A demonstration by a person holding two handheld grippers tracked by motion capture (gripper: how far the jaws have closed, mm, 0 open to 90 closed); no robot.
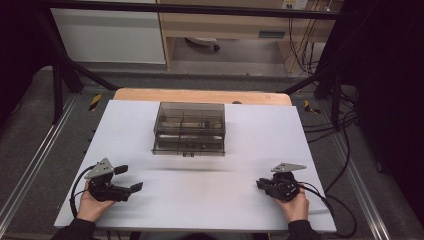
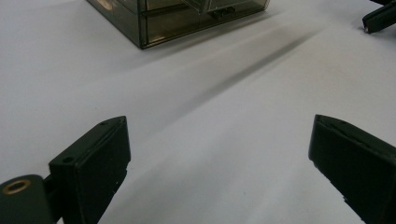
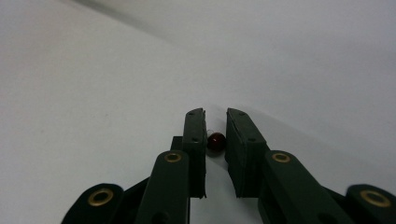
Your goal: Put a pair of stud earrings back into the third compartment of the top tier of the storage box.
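A smoky clear plastic organiser box [image 1: 189, 129] with inner compartments stands at the far middle of the white table; its corner [image 2: 154, 18] is at the top of the left gripper view. My left gripper [image 1: 130, 178] rests near the front left with its jaws wide apart [image 2: 219, 122] and bare table between them. My right gripper [image 1: 260, 184] lies near the front right, pointing left. In the right gripper view its jaws [image 3: 215, 114] are nearly together, pinching a small dark red bead [image 3: 216, 141] on the table. The right gripper's tip [image 2: 379, 17] also shows in the left gripper view.
A white sheet [image 1: 210, 210] covers the table, with a wooden edge [image 1: 200, 95] at the back. Black frame bars and cables [image 1: 340, 165] run along the right side. A cabinet and floor lie beyond.
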